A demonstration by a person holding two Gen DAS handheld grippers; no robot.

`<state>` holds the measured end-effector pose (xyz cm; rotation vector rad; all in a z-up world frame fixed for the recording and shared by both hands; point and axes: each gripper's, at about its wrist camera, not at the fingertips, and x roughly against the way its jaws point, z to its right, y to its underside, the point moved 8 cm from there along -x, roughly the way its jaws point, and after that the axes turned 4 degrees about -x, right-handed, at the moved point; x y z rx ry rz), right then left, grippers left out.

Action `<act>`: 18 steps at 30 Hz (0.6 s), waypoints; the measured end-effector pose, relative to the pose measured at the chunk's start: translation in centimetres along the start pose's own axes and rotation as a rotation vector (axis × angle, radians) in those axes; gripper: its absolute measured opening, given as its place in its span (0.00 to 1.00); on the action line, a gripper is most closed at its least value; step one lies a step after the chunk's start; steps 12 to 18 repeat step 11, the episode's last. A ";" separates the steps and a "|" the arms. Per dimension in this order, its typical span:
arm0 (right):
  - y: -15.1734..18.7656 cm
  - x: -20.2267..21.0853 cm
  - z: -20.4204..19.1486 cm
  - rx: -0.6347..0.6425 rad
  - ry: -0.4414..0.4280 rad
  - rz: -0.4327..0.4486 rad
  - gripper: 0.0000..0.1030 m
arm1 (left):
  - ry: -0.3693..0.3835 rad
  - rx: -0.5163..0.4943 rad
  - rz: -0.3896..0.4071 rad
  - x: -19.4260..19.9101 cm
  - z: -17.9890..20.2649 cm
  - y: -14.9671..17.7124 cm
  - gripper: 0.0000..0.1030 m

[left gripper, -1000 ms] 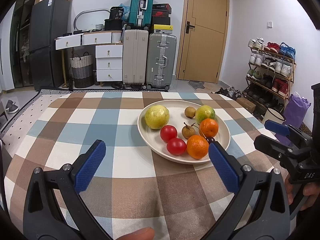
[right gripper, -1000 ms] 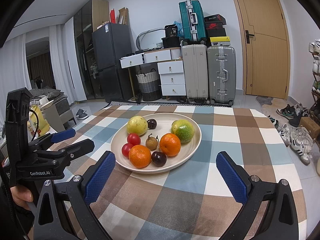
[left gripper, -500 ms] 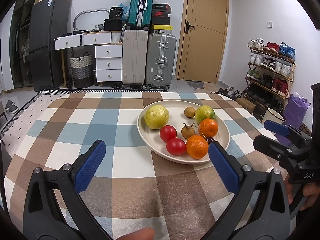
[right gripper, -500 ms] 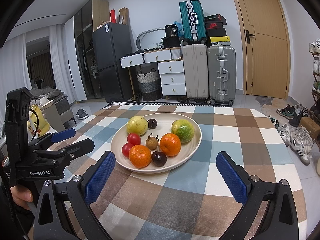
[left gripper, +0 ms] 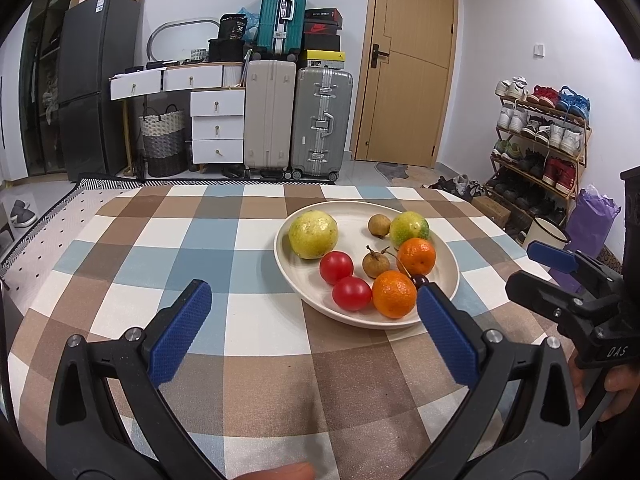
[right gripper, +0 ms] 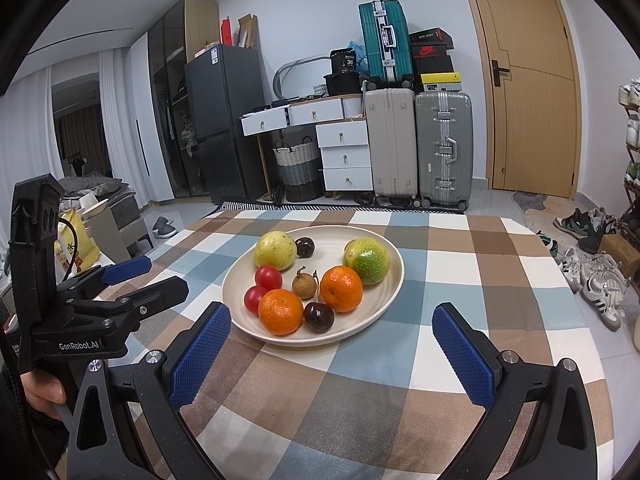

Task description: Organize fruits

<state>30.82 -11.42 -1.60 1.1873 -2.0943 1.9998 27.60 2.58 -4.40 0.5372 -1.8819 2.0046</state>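
Fruit is sitting on a cream plate [right gripper: 390,280] on the checked bench [right gripper: 460,280]. Both tools, left tool [left gripper: 316,332] and right tool [right gripper: 332,354], are hovering just short of it, spread wide, gripping nothing.

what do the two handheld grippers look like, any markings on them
Both are black plastic with two fingers carrying blue textured pads and silver screws. The left gripper reads "GenRobot.AI" in white, with a black cable behind it. The right gripper shows "DAS". No sleeves are visible.
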 end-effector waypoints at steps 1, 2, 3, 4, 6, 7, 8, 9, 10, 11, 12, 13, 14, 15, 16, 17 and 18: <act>0.0 0.0 0.0 0.000 0.000 -0.001 1.00 | 0.001 0.000 0.000 0.0 0.0 0.0 0.99; 0.0 0.0 0.0 -0.001 0.000 0.000 1.00 | 0.002 0.000 0.000 0.0 0.0 0.0 0.99; 0.0 0.0 0.0 -0.001 0.000 0.000 1.00 | 0.001 0.000 0.001 0.0 0.0 0.0 0.99; 0.0 0.0 0.0 -0.001 0.000 0.000 1.00 | 0.002 0.000 0.002 0.0 0.0 0.0 0.99; 0.0 0.0 0.0 -0.001 0.000 0.000 1.00 | 0.002 0.000 0.003 0.0 0.0 0.0 0.99; 0.0 0.0 0.0 -0.001 0.000 0.000 1.00 | 0.003 -0.002 0.006 0.0 0.1 0.0 0.99; 0.0 0.0 0.0 0.000 0.000 0.000 1.00 | 0.003 -0.004 0.007 -0.1 0.2 0.0 0.99; 0.0 0.0 0.0 0.000 0.000 0.000 1.00 | 0.004 -0.007 0.008 -0.1 0.4 0.0 0.99; 0.0 0.0 0.0 0.000 0.000 0.000 1.00 | 0.004 -0.009 0.009 -0.2 0.5 0.0 0.99; 0.0 0.0 0.0 0.000 0.000 0.000 1.00 | 0.004 -0.008 0.009 -0.1 0.5 0.0 0.99; 0.0 0.0 0.0 0.000 0.000 0.000 1.00 | 0.004 -0.008 0.009 -0.1 0.5 0.0 0.99; 0.0 0.0 0.0 0.000 0.000 0.000 1.00 | 0.004 -0.008 0.009 -0.1 0.5 0.0 0.99; 0.0 0.0 0.0 0.000 0.000 0.000 1.00 | 0.004 -0.008 0.009 -0.1 0.5 0.0 0.99; 0.0 0.0 0.0 0.000 0.000 0.000 1.00 | 0.004 -0.008 0.009 -0.1 0.5 0.0 0.99; 0.0 0.0 0.0 0.000 0.000 0.000 1.00 | 0.004 -0.008 0.009 -0.1 0.5 0.0 0.99; 0.0 0.0 0.0 0.000 0.000 0.000 1.00 | 0.004 -0.008 0.009 -0.1 0.5 0.0 0.99; 0.0 0.0 0.0 0.000 0.000 0.000 1.00 | 0.004 -0.008 0.009 -0.1 0.5 0.0 0.99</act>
